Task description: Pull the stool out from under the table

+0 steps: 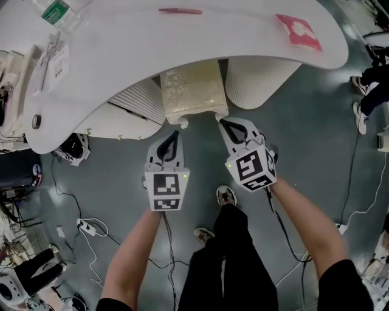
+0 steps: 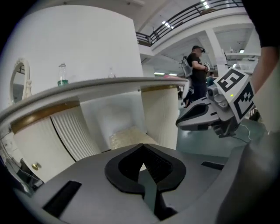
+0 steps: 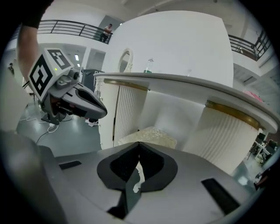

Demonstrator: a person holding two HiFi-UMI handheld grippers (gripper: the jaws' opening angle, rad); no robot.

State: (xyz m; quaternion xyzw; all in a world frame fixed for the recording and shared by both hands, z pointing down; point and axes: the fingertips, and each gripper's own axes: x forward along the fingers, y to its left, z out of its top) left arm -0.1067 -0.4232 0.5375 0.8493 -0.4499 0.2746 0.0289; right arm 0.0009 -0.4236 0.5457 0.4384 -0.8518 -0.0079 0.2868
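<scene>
Stool [image 1: 189, 91] tucked under tabletop [image 1: 152, 42], dead ahead of the fingers, long axis running away from them; left gripper [image 1: 175, 133] and right gripper [image 1: 223, 121], fingers closed on nothing, flank its near edge, right looks slightly nearer.

Big open hall set up as a recording lab, not a home. It had a balcony railing [image 2: 188, 19] on an upper level and ceiling lights [image 2: 204, 4]. Cables [image 1: 351, 176] and a power strip [image 1: 88, 228] lay on the grey floor [image 1: 115, 182]. A staged white vanity worktop [image 1: 152, 42] carried a mirror [image 2: 19, 83], and another person [image 2: 199, 72] stood nearby.
</scene>
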